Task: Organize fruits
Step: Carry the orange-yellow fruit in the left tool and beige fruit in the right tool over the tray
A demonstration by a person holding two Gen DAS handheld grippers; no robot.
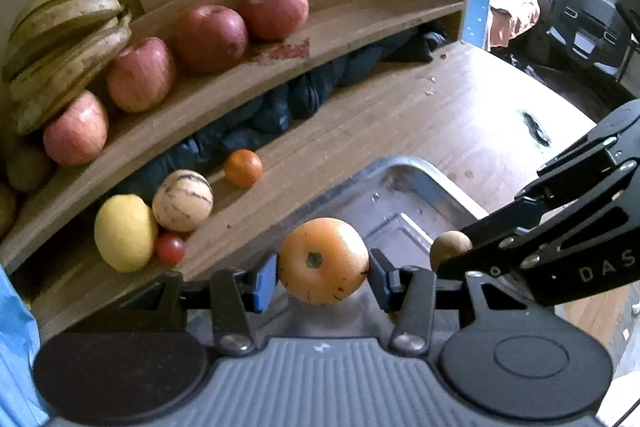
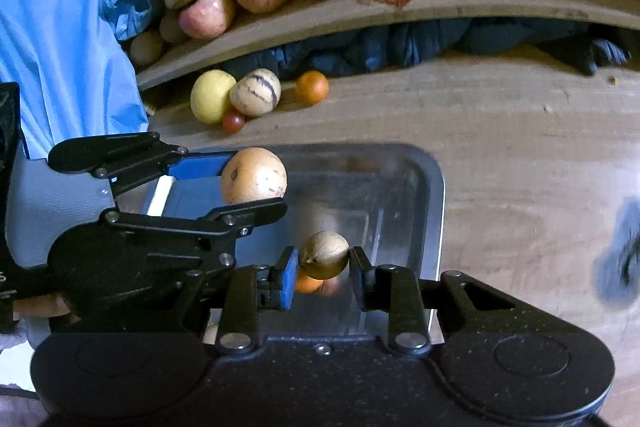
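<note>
My left gripper (image 1: 322,273) is shut on a tan-orange round fruit (image 1: 320,255), held above the metal tray (image 1: 424,179). My right gripper (image 2: 324,265) is shut on a small brown round fruit (image 2: 325,251), also over the tray (image 2: 434,195). The two grippers hang side by side: the right gripper (image 1: 454,257) shows at the right of the left wrist view, and the left gripper (image 2: 256,185) at the left of the right wrist view. A small orange fruit (image 2: 307,285) lies in the tray under the right gripper.
A wooden shelf (image 1: 360,27) carries several red apples (image 1: 210,37) and bananas (image 1: 64,39). On the table below lie a yellow fruit (image 1: 125,233), a striped melon (image 1: 182,200), a cherry tomato (image 1: 170,247) and a small orange (image 1: 243,167). Dark cloth (image 1: 280,103) fills the space under the shelf.
</note>
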